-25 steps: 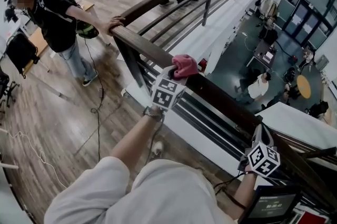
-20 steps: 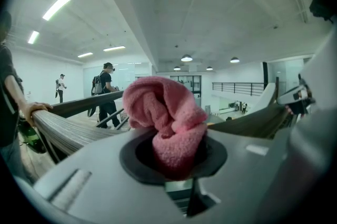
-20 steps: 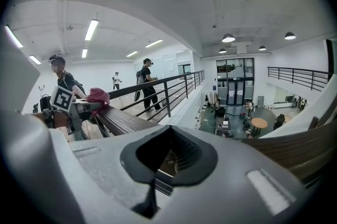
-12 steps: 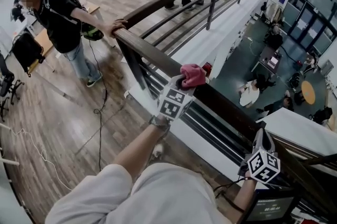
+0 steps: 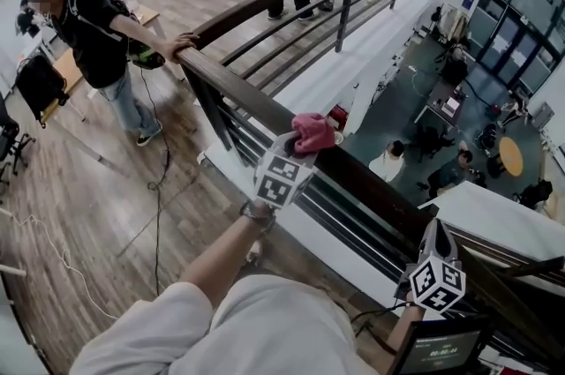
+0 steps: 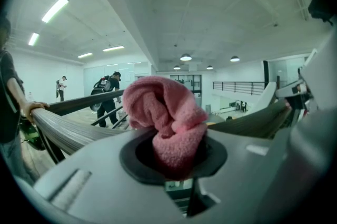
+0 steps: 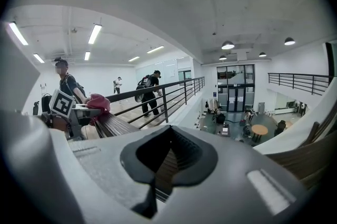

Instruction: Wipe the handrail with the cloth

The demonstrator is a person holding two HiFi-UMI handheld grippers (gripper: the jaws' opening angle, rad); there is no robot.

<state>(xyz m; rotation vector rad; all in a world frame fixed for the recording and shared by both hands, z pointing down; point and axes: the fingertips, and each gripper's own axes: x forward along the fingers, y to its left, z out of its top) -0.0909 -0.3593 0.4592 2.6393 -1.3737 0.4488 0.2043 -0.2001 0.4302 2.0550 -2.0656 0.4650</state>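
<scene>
Left gripper is pinching a pink cloth on top of the dark wooden handrail in the head view, while the right gripper is hanging beside the rail, well apart from the cloth. Left gripper view: jaws are clamping the bunched cloth. Right gripper view: jaws are pressing together, empty, pointing along the rail.
</scene>
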